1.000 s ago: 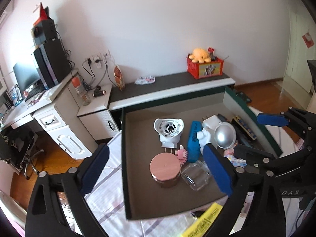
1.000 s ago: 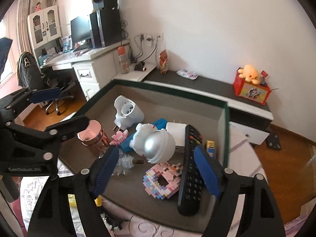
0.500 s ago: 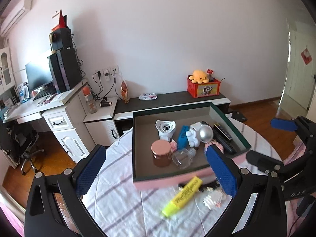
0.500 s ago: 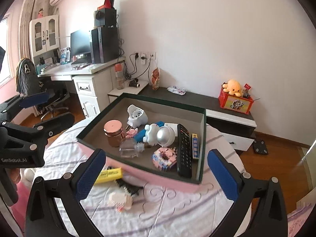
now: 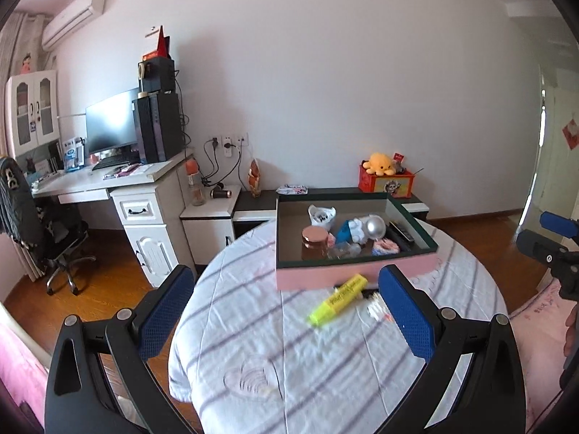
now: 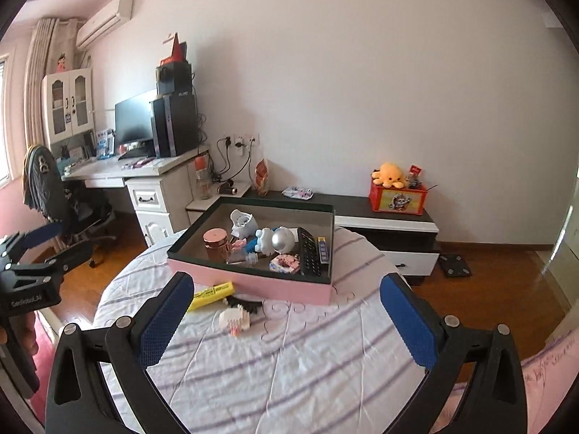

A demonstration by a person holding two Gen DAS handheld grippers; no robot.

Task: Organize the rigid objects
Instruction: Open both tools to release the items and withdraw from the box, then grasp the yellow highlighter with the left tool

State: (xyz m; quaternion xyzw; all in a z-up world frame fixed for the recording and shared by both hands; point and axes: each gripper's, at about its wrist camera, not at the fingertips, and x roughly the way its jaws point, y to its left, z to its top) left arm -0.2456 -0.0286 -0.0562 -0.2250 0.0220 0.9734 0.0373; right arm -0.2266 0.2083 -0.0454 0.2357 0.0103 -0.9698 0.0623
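A pink box with a dark green rim (image 5: 416, 231) (image 6: 253, 284) stands on the round table. It holds a copper-lidded jar (image 5: 314, 241) (image 6: 216, 242), a white astronaut figure (image 5: 365, 228) (image 6: 275, 240), a black remote (image 6: 309, 255) and several other items. A yellow highlighter (image 5: 338, 300) (image 6: 211, 293) and a small white brick figure (image 5: 376, 309) (image 6: 235, 318) lie on the cloth in front of the box. My left gripper (image 5: 286, 313) and right gripper (image 6: 286, 320) are both open, empty, and held back above the table's near side.
The round table has a white cloth with purple stripes (image 5: 289, 361). A white desk with a monitor (image 5: 112, 133) and an office chair (image 5: 43, 231) stand at the left. A low cabinet with a red box and orange plush (image 6: 396, 190) runs along the wall.
Both grippers have pulled back and up from over the box. The box now looks small and far, and the highlighter and brick figure have come into view.
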